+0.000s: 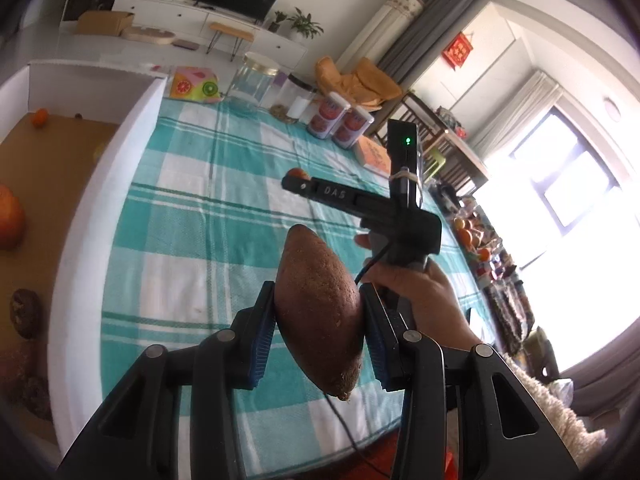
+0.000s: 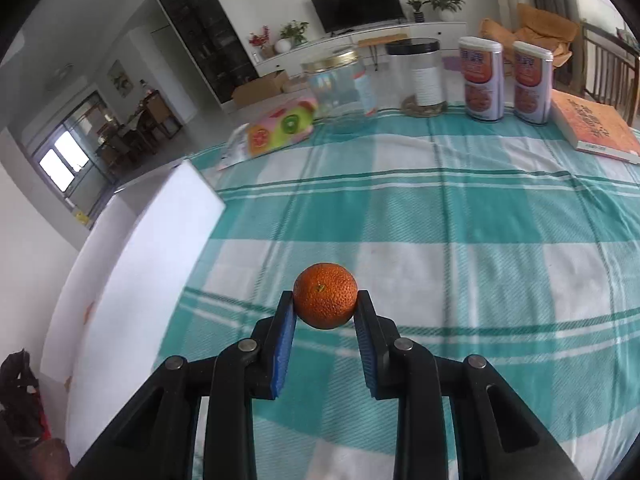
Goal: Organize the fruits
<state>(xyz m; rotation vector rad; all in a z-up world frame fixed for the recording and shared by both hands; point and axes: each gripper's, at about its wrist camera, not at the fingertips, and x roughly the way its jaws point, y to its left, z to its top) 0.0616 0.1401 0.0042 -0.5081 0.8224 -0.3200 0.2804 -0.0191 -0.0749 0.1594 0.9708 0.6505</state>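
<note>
My left gripper (image 1: 318, 300) is shut on a brown sweet potato (image 1: 320, 312) and holds it above the teal checked tablecloth (image 1: 192, 216). My right gripper (image 2: 325, 299) is shut on a small orange (image 2: 325, 295), held above the cloth. The right gripper also shows in the left wrist view (image 1: 296, 180), with the orange (image 1: 298, 173) at its tip. A white-walled box (image 1: 108, 184) with a brown floor lies at the left and holds an orange fruit (image 1: 10, 216), a small orange (image 1: 39, 117) and a dark brown fruit (image 1: 25, 312). The box wall shows in the right wrist view (image 2: 132, 256).
At the cloth's far edge stand a fruit-print pack (image 2: 280, 128), a glass jar (image 2: 340, 88), a black-lidded jar (image 2: 420, 76), two white canisters (image 2: 482, 80) and an orange book (image 2: 592, 124). More fruit lies on a stand at the right (image 1: 472, 236).
</note>
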